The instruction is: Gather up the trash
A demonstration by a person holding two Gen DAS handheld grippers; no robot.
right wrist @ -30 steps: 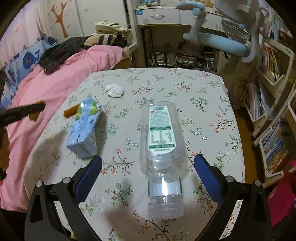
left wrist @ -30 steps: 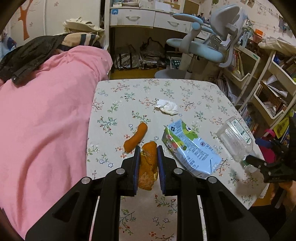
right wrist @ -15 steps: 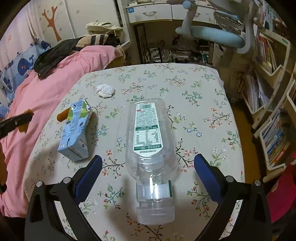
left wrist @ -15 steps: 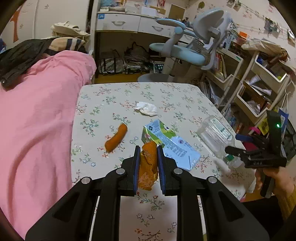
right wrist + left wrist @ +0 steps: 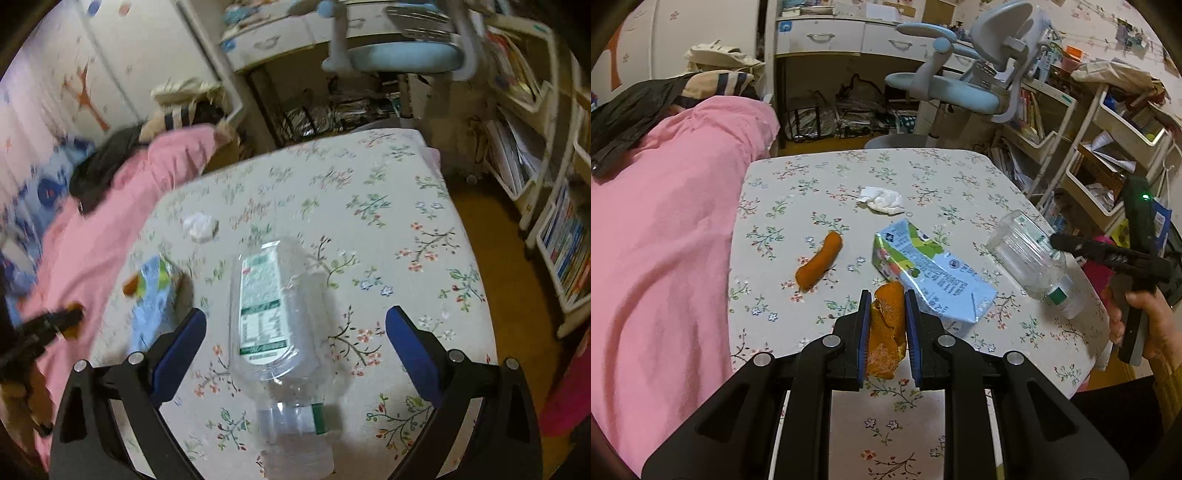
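Note:
My left gripper (image 5: 885, 301) is shut on a piece of orange peel (image 5: 884, 332), held just above the floral table (image 5: 942, 177). On the table lie an orange sausage-shaped scrap (image 5: 819, 260), a crumpled white tissue (image 5: 881, 199), a blue-green drink carton (image 5: 931, 275) on its side and a clear plastic bottle (image 5: 1030, 258) near the right edge. In the right wrist view the bottle (image 5: 275, 325) lies with its cap end toward me, between the wide-open fingers of my right gripper (image 5: 295, 328), which do not touch it. The carton (image 5: 155, 295) and the tissue (image 5: 199, 227) lie further left.
A pink quilt (image 5: 665, 229) borders the table's left side. Behind the table stand a blue-grey desk chair (image 5: 964, 81) and a white desk (image 5: 842, 37). Shelves with books and papers (image 5: 1108, 147) line the right. A hand (image 5: 1145, 325) holds the right gripper at the table's right edge.
The right gripper has rolled and shifted, so the table now looks tilted and blurred in its view; the bottle stays between its open fingers. The left gripper keeps the peel.

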